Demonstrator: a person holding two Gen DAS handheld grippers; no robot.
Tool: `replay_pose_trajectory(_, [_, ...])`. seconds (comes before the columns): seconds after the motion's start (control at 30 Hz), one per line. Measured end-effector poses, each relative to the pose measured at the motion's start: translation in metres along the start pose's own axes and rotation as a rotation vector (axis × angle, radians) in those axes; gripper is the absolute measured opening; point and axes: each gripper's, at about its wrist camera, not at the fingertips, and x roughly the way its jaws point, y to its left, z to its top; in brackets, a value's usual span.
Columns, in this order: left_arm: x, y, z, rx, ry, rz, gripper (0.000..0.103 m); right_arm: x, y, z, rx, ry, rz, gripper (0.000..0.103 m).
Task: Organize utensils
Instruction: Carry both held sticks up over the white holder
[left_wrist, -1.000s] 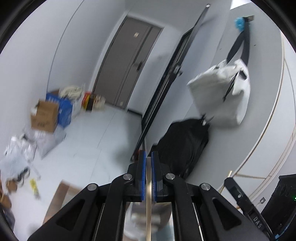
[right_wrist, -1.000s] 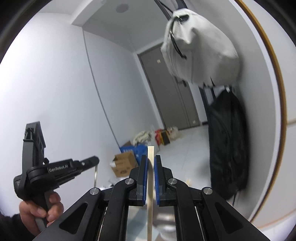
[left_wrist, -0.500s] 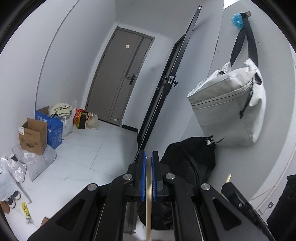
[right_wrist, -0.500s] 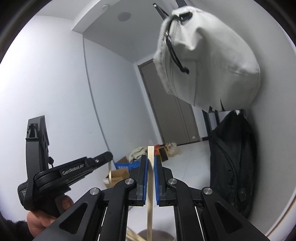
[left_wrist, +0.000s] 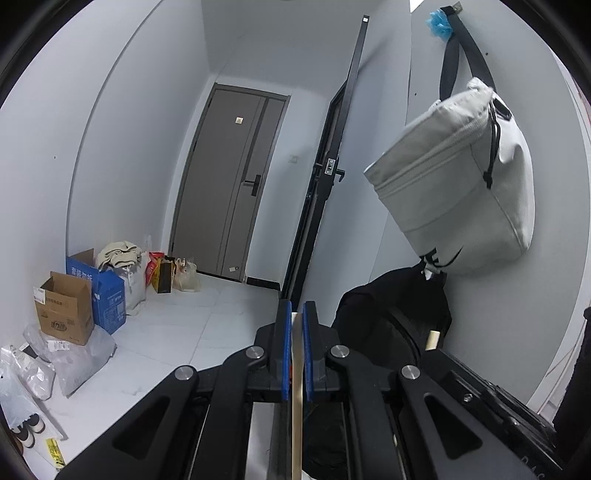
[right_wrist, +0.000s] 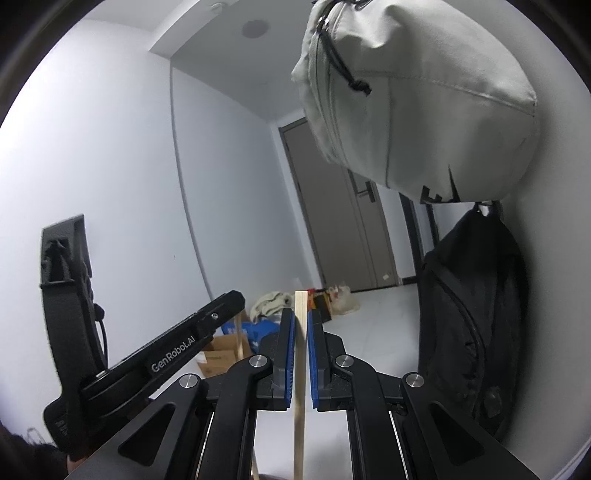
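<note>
My left gripper (left_wrist: 294, 314) is shut on a pale wooden chopstick (left_wrist: 296, 406) that runs down between its blue pads (left_wrist: 284, 350). My right gripper (right_wrist: 301, 314) is shut on a second wooden chopstick (right_wrist: 300, 369), whose tip sticks up just past its blue pads (right_wrist: 290, 354). The left gripper's black body (right_wrist: 166, 362) shows at the left of the right wrist view, with its chopstick (right_wrist: 242, 345) below it. The right gripper's chopstick tip (left_wrist: 431, 339) shows at the right of the left wrist view. Both grippers are raised and point at the room, not at a table.
A grey bag (left_wrist: 458, 184) hangs on the wall at the right, above a black backpack (left_wrist: 391, 325). A grey door (left_wrist: 229, 184) stands at the far end. Cardboard boxes (left_wrist: 66, 306) and bags lie on the white floor at the left.
Both grippers have tilted upward, so the hanging bag and door have shifted in view. Each still holds its chopstick. The left gripper sits closer in the right wrist view.
</note>
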Motion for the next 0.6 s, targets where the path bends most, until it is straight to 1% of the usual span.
replay_pose_trajectory(0.13, [0.001, 0.003, -0.004, -0.014, 0.011, 0.001, 0.002, 0.005, -0.004, -0.012, 0.018, 0.009, 0.014, 0.006])
replay_pose_trajectory(0.27, [0.001, 0.006, -0.009, -0.029, 0.019, 0.002, 0.002, 0.006, -0.004, -0.024, -0.002, 0.015, 0.013, 0.006])
replay_pose_trajectory(0.33, [0.000, 0.004, -0.009, -0.023, 0.004, -0.001, 0.002, 0.007, -0.006, -0.027, -0.003, 0.016, 0.018, 0.006])
replay_pose_trajectory(0.43, [-0.001, 0.003, -0.007, -0.026, -0.002, -0.009, 0.002, 0.006, -0.005, -0.028, -0.015, 0.017, 0.024, 0.006])
replay_pose_trajectory(0.6, [-0.007, 0.005, -0.008, -0.024, 0.014, -0.021, 0.002, 0.003, -0.004, -0.028, -0.017, 0.029, 0.035, 0.006])
